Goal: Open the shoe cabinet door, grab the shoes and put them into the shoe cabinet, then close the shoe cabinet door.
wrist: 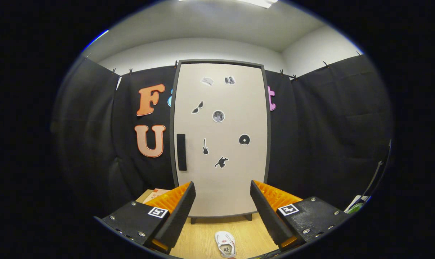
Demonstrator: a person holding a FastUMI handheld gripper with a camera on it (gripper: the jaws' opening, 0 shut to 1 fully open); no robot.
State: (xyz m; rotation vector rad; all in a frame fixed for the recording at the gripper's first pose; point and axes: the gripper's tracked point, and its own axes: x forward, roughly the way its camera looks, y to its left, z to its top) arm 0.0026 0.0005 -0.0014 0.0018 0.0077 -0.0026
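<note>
A tall, flat shoe cabinet door [220,140], pale and smooth within a dark frame, is seen closed, its slim black handle [181,152] at the left edge. The ribbed orange-and-black gripper [223,198] is held wide apart, empty. A white shoe [225,244] is laid on the wood-grain floor [199,239] between the fingers.

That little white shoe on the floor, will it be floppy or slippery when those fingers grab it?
The white shoe looks small and soft-sided, so probably light and somewhat squashy. It lies flat on the wooden floor, unlikely to roll. The open gripper has ribbed fingers, which should limit slipping.
</note>
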